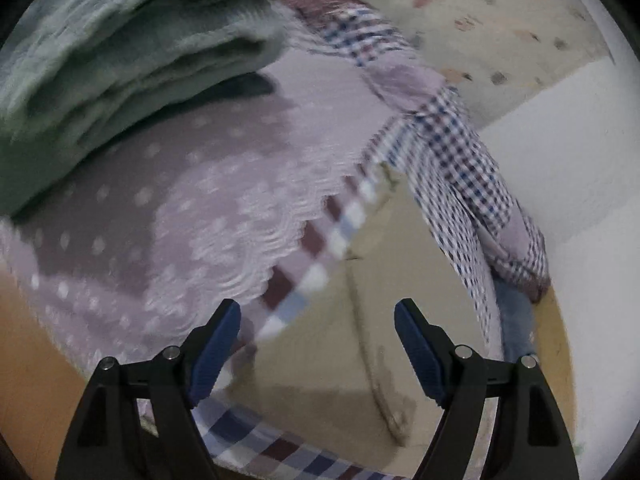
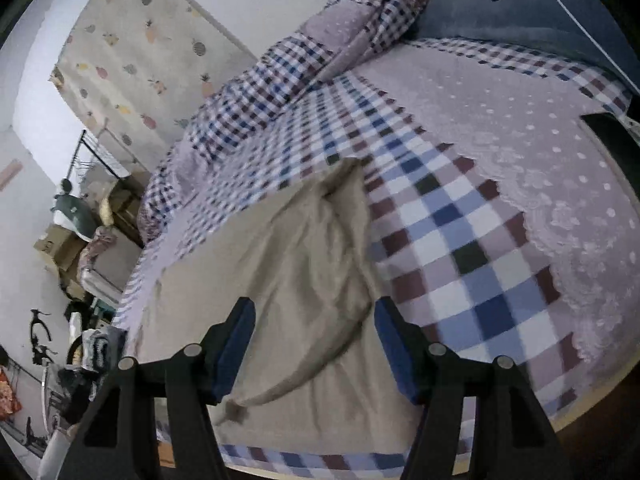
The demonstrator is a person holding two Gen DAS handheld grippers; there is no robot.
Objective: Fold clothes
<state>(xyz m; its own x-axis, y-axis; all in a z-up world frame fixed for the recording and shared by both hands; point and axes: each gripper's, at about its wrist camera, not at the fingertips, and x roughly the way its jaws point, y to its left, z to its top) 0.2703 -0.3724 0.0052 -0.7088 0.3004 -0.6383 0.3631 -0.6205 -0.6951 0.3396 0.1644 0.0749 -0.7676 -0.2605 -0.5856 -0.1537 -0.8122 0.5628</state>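
Beige garment (image 2: 296, 280) is lying on the bed, spread over the checked sheet (image 2: 452, 240), with a raised crease running down its middle. My right gripper (image 2: 316, 344) is hovering just above its near part, jaws spread wide, gripping nothing; the crease is sitting between them. My left gripper (image 1: 318, 354) is also hanging over the same garment (image 1: 360, 320), jaws spread, nothing pinched; that view is motion-blurred, so I can't tell if either pad is touching cloth. Lilac dotted blanket (image 1: 192, 216) with a scalloped lace edge is lying just beside the garment. Green folded blanket (image 1: 120, 48) is sitting on the lilac one, top left in the left view. Checked duvet (image 2: 280, 76) is bunching along the far bed edge against the wall. Blue pillow (image 2: 520, 12) is resting at the head of the bed.
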